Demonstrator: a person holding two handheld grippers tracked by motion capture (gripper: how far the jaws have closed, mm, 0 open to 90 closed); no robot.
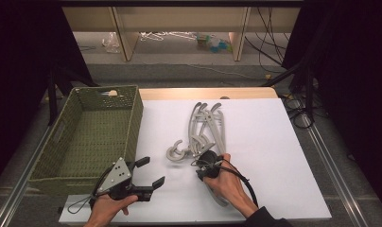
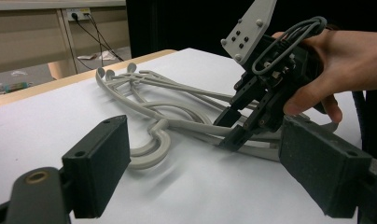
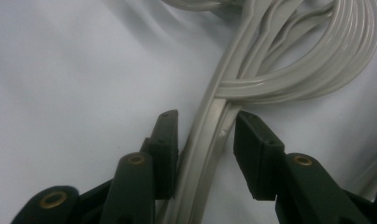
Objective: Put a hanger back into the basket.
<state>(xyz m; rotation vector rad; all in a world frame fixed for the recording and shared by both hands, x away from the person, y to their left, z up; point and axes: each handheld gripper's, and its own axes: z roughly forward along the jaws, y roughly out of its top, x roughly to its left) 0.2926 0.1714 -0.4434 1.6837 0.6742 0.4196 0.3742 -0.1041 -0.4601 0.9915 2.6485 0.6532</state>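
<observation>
A pile of grey plastic hangers (image 1: 206, 124) lies in the middle of the white table sheet, hooks curling toward the near left. My right gripper (image 1: 202, 166) points down at the near end of the pile. In the right gripper view its jaws (image 3: 203, 140) straddle a pair of hanger bars (image 3: 210, 135); the left pad is against the bars and a thin gap remains at the right pad. From the left gripper view I see the right gripper (image 2: 238, 135) down on the hangers (image 2: 177, 100). My left gripper (image 1: 151, 171) stands open and empty near the front edge, jaws (image 2: 205, 177) toward the pile.
A green woven basket (image 1: 132, 124) stands empty at the table's left, close beside my left gripper. The white sheet (image 1: 269, 142) stretches bare to the right of the hangers. Beyond the far table edge lie cables and shelving on the floor.
</observation>
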